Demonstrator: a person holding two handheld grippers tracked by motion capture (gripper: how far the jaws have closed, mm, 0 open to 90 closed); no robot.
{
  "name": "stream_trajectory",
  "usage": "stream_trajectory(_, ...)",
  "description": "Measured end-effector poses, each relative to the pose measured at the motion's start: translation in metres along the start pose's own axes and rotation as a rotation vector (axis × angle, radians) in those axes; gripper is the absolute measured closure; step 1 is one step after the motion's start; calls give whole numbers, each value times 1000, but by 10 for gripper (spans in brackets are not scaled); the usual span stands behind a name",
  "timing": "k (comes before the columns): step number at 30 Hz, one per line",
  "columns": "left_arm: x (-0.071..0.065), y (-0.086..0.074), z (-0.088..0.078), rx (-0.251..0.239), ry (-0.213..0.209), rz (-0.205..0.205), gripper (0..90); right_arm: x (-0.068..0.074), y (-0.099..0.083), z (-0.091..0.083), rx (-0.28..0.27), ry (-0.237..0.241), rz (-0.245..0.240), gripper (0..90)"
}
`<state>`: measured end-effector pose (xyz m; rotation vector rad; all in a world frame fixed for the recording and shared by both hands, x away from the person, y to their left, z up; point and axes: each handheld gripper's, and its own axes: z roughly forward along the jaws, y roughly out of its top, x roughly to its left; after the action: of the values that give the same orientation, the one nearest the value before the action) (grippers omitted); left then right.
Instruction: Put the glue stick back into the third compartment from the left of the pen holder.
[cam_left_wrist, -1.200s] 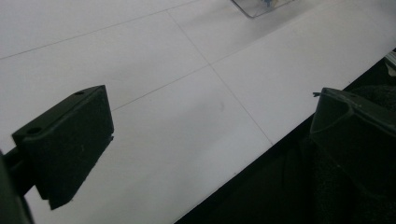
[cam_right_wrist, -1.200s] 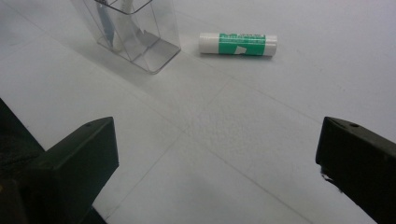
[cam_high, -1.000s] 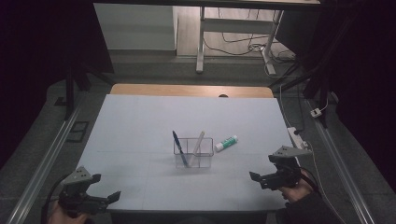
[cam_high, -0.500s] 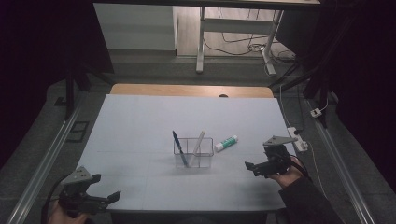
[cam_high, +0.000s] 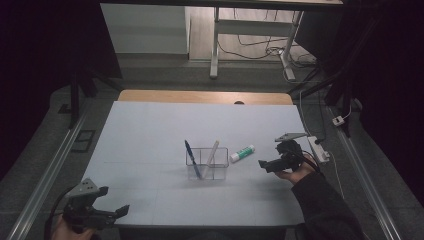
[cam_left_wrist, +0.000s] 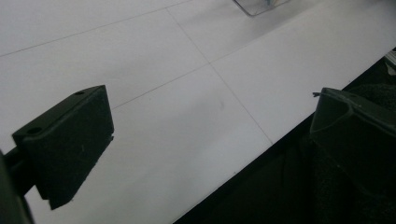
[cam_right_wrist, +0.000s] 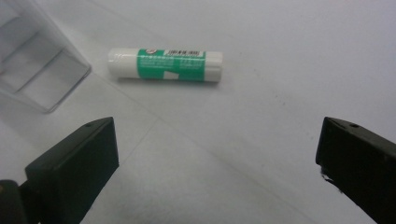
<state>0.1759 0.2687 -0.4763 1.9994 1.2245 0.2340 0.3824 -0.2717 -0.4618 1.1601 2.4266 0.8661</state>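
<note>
A green-and-white glue stick (cam_high: 242, 153) (cam_right_wrist: 165, 64) lies flat on the white table, just right of a clear plastic holder (cam_high: 207, 164) (cam_right_wrist: 32, 70). A blue pen (cam_high: 192, 157) and a pale stick (cam_high: 212, 153) lean inside the holder. My right gripper (cam_high: 265, 164) (cam_right_wrist: 217, 163) hovers open just right of the glue stick, jaws spread wide and pointed at it, nothing between them. My left gripper (cam_high: 117, 212) (cam_left_wrist: 210, 135) stands open over the table's front left edge, far from the holder.
A white sheet (cam_high: 150, 135) covers the table, with faint grid lines. A wooden strip (cam_high: 200, 97) shows at the far edge. A white power strip (cam_high: 318, 148) lies off the table's right side. Metal rails (cam_high: 45, 170) flank both sides.
My right gripper has moved left and forward, from the table's right edge to close beside the glue stick. The left gripper has stayed put.
</note>
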Motion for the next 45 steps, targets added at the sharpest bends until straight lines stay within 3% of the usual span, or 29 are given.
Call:
stream_trajectory(5,0,0,0,0,-1,-1,0,-4,8,11,11,-8,-19,48)
stream_trajectory(9,0,0,0,1,-3,0,0,-8,14,18,21,-10,-41,159)
stream_trajectory(14,0,0,0,2,-3,0,0,-15,22,28,51,-7,-64,363)
stream_trajectory(20,0,0,0,3,-4,2,2,-26,32,43,98,64,-47,662)
stream_trajectory(24,0,0,0,3,-4,4,3,-30,36,51,109,61,-85,878)
stream_trajectory(29,0,0,0,4,-5,4,4,-33,41,62,119,69,-160,898)
stream_trajectory(37,0,0,0,8,-6,7,5,-32,40,75,147,104,-239,897)
stream_trajectory(45,-1,0,0,9,-4,8,5,-33,40,82,175,119,-267,897)
